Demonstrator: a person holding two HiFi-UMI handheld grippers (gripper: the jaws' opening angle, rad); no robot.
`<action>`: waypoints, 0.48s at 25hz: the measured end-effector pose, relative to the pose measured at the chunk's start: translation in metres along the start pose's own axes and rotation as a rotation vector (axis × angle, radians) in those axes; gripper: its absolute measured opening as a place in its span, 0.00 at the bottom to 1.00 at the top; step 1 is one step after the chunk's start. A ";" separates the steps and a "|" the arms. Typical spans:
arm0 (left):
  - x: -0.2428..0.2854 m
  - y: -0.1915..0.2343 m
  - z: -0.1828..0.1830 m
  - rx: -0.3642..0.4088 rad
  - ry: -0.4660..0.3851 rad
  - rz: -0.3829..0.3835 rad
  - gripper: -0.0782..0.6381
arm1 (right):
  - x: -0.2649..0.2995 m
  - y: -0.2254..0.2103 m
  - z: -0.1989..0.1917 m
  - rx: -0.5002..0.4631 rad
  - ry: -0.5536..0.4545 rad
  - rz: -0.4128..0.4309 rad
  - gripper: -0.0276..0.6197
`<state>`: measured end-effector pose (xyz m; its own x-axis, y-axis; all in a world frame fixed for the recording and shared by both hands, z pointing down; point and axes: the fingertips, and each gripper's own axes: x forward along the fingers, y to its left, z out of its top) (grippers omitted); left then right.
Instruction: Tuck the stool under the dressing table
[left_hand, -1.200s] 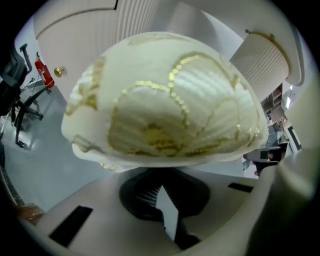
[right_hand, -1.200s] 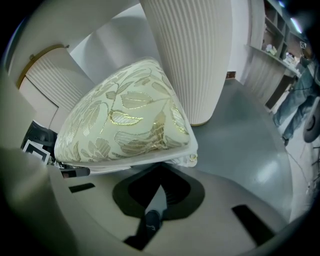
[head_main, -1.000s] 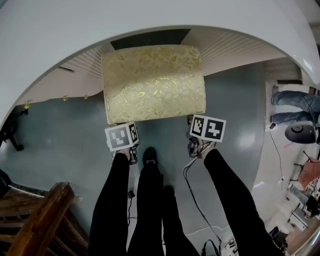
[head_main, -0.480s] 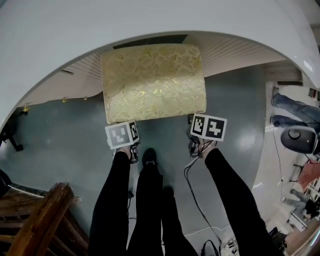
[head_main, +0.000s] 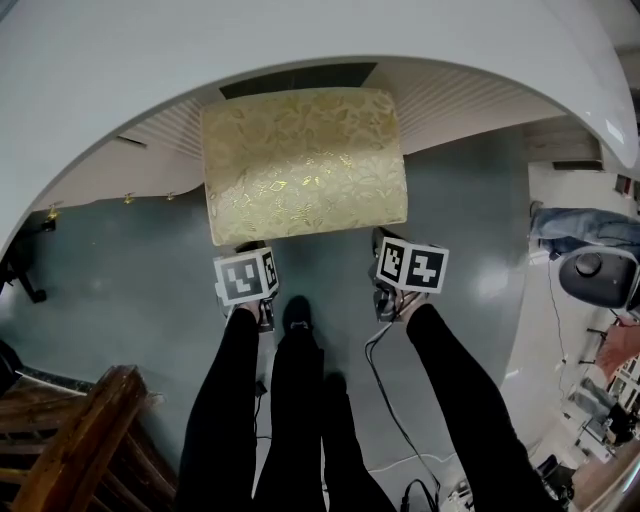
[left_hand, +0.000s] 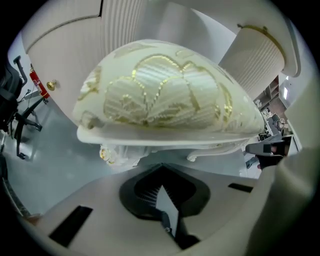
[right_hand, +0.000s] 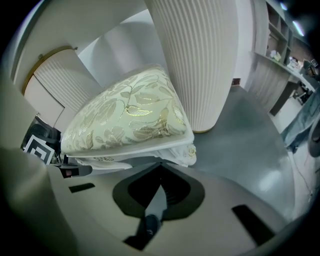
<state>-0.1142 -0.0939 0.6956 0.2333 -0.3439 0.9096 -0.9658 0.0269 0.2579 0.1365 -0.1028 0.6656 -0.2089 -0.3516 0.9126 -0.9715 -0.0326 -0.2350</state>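
Observation:
The stool (head_main: 305, 160) has a gold floral cushion and a white carved frame. Its far part lies beneath the curved white dressing table (head_main: 200, 50), between fluted white pedestals (right_hand: 200, 60). My left gripper (head_main: 250, 250) is at the stool's near left corner and my right gripper (head_main: 384, 242) at its near right corner. Both sit just short of the seat edge. In the left gripper view the cushion (left_hand: 165, 95) fills the view beyond the left gripper (left_hand: 160, 170), shut on nothing. In the right gripper view the stool's corner (right_hand: 185, 150) hangs just past the right gripper (right_hand: 161, 167), also shut.
A dark wooden chair (head_main: 80, 440) stands at the near left. A cable (head_main: 385, 390) trails over the grey floor behind my right arm. My black-clad legs stand between the grippers. Another person (head_main: 585, 225) and a black chair base (head_main: 600, 275) are at the right.
The stool has slid a little farther under the table. Both grippers now sit slightly back from its front edge, with a small gap showing.

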 end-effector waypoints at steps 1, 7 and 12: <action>-0.002 0.001 -0.003 -0.003 0.001 0.003 0.12 | -0.002 -0.001 -0.004 0.001 0.005 0.000 0.05; -0.013 0.006 -0.021 0.017 0.004 0.020 0.12 | -0.009 0.000 -0.022 -0.019 0.021 0.012 0.05; -0.025 0.010 -0.030 0.022 0.005 0.025 0.12 | -0.017 0.009 -0.027 -0.033 0.017 0.027 0.05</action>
<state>-0.1266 -0.0566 0.6851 0.2098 -0.3384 0.9173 -0.9735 0.0151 0.2282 0.1282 -0.0722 0.6570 -0.2371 -0.3356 0.9117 -0.9685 0.0076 -0.2491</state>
